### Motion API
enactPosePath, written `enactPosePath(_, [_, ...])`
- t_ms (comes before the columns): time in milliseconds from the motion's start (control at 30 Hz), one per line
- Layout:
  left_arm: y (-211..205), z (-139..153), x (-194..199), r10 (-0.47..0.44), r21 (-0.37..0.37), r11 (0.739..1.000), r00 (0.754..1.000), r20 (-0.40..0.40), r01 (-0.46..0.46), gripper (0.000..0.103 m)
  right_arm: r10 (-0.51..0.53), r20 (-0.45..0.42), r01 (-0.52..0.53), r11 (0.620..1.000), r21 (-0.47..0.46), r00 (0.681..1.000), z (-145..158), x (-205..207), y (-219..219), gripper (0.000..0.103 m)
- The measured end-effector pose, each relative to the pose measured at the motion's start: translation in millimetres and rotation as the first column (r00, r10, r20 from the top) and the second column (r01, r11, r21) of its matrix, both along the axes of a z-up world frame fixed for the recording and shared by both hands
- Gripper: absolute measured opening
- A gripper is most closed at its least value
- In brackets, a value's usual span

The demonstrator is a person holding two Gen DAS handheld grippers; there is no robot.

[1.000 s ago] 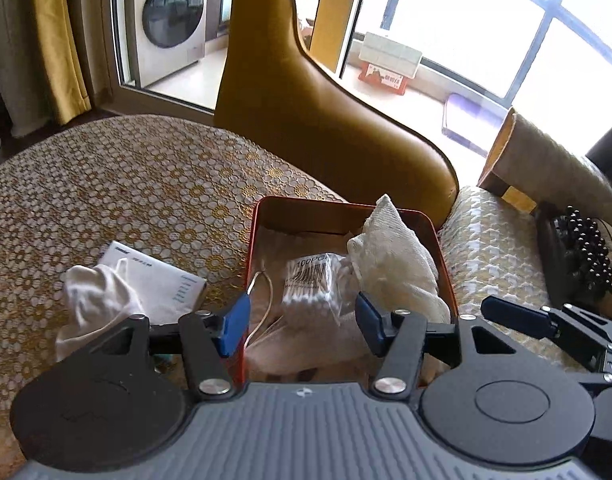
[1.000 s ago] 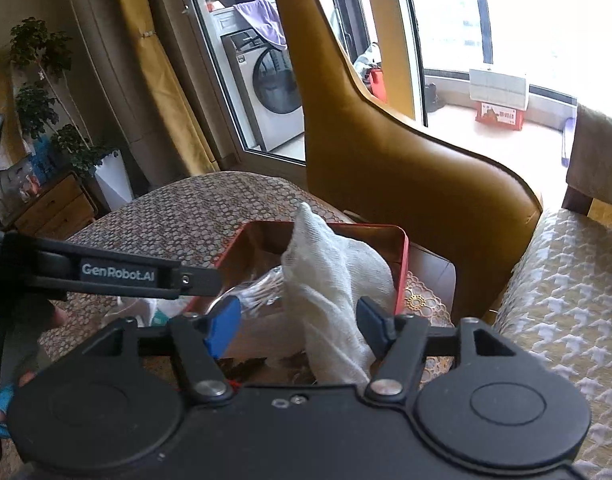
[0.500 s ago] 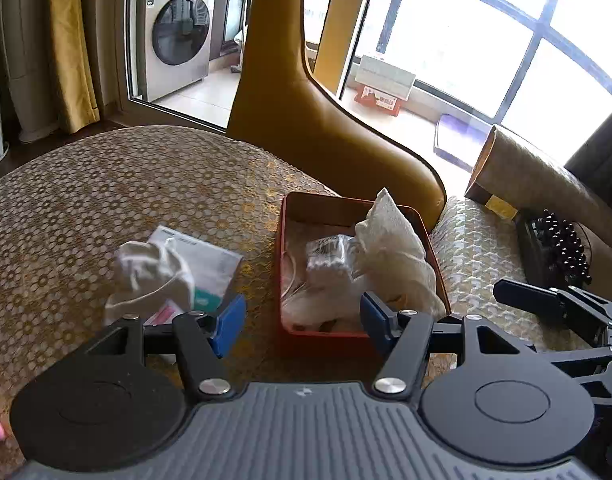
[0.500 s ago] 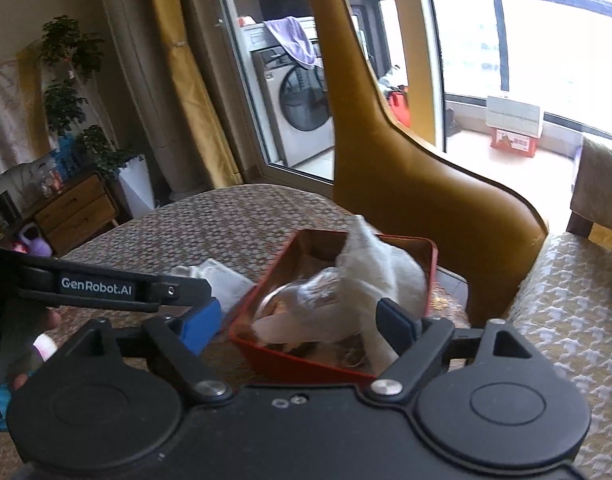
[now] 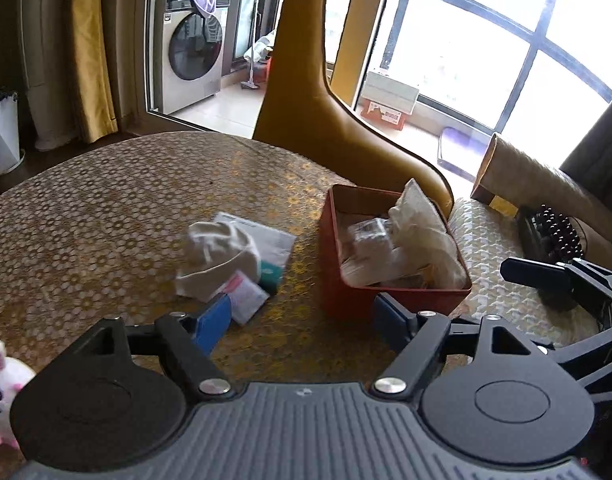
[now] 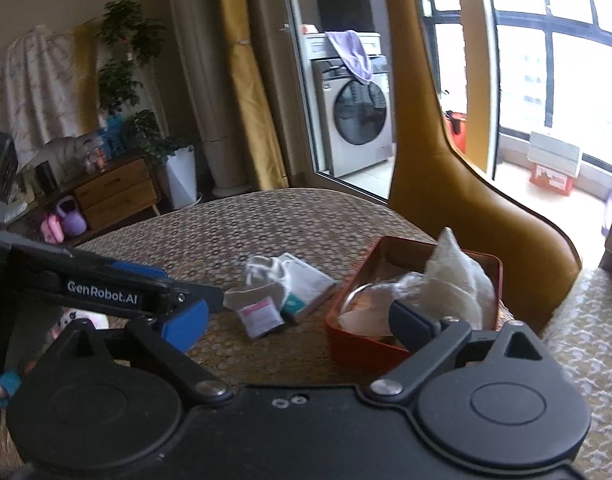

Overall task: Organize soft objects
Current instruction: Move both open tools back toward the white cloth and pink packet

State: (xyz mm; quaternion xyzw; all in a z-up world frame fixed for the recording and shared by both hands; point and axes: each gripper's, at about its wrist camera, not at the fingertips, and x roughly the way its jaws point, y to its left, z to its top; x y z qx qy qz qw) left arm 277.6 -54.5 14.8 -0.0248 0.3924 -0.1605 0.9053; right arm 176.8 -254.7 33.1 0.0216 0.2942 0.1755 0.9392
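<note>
My left claw (image 5: pixel 302 326) and right claw (image 6: pixel 298 320) both hang spread, gripping nothing. The red tin (image 5: pixel 338 288) with gauze (image 5: pixel 422 220) sits at the tabletop's right edge; the white sock (image 5: pixel 214 256) lies just left of it.

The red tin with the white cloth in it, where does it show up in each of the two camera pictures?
Left wrist view: the red tin sits right of centre on the patterned table, just beyond the open left gripper.
Right wrist view: the same red tin is at lower right of centre, partly behind a finger of the open right gripper.
Shared landmark: the washing machine behind the glass door.
</note>
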Motion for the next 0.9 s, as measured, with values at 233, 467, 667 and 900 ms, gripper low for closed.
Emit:
enactPosePath(233, [29, -10, -6, 0.008, 0.005, 1.0, 1.0, 0.008, -0.008, 0.095, 0.061, -0.012, -0.061, 0.998, -0.025, 0.998, -16, -5, 28, 0.098])
enactPosePath(467, [48, -20, 11, 0.031, -0.019, 0.999, 0.999, 0.039, -0.031, 0.102, 0.12, -0.048, -0.122, 0.992, -0.033, 0.992, -38, 2, 50, 0.098])
enactPosePath(667, [49, -27, 46, 0.025, -0.032, 0.999, 0.999, -0.025, -0.026, 0.102, 0.119, -0.074, -0.122, 0.992, -0.035, 0.99, -54, 19, 61, 0.097])
enactPosePath(900, [44, -45, 86, 0.056, -0.015, 0.998, 0.997, -0.048, -0.057, 0.102, 0.122, -0.119, -0.125, 0.992, -0.021, 0.985, -78, 43, 76, 0.096])
